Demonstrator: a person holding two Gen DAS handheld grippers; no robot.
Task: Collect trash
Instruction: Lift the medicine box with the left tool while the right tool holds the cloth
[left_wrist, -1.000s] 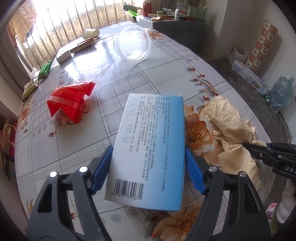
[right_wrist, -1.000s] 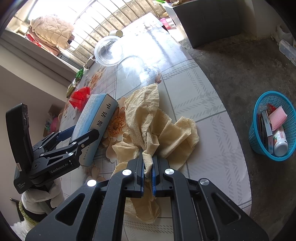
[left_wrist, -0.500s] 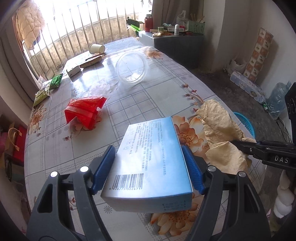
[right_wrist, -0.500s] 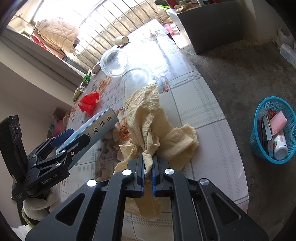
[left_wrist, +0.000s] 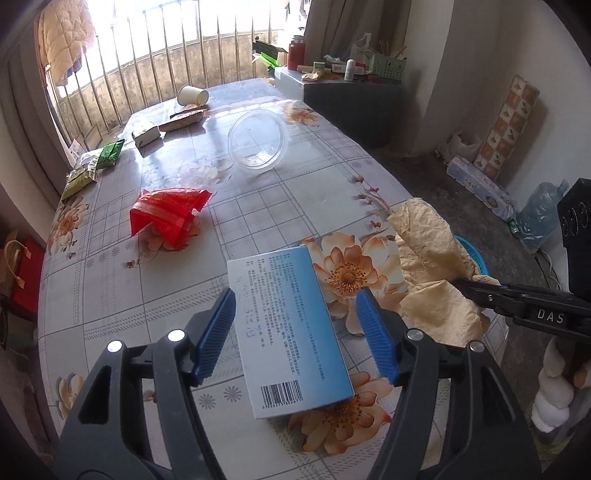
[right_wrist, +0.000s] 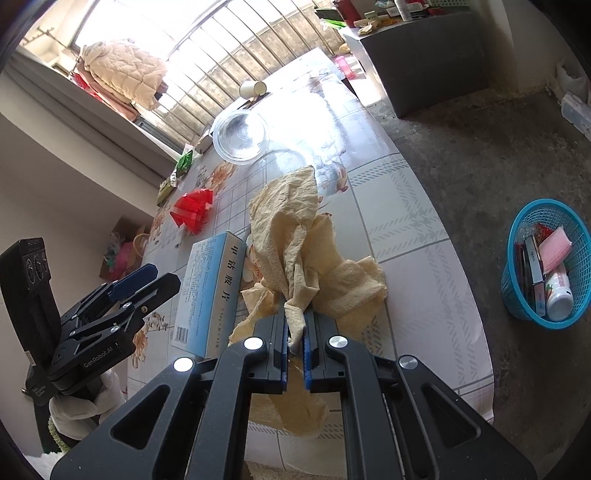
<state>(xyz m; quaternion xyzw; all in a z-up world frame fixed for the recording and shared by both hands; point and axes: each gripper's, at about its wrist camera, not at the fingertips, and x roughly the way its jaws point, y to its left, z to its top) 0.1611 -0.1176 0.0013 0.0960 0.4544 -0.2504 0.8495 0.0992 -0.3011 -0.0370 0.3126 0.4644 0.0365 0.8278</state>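
Quilted coat (right_wrist: 123, 72) over window rail (right_wrist: 110, 107)

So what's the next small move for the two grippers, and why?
Probably carry the crumpled yellow paper, pinched in the right gripper, toward the blue basket on the floor. The left gripper stands open around the blue box, gripping nothing.

On the table (left_wrist: 258, 206), a light-blue cardboard medicine box (left_wrist: 288, 332) is placed between the crumpled red plastic wrapper (left_wrist: 166, 216) on its left and the crumpled beige paper towel (left_wrist: 432, 266) on its right. Behind them, a clear round plastic container (left_wrist: 258, 142) is set. Beside the table, a blue plastic basket (right_wrist: 546, 266) is set on the floor (right_wrist: 480, 166).
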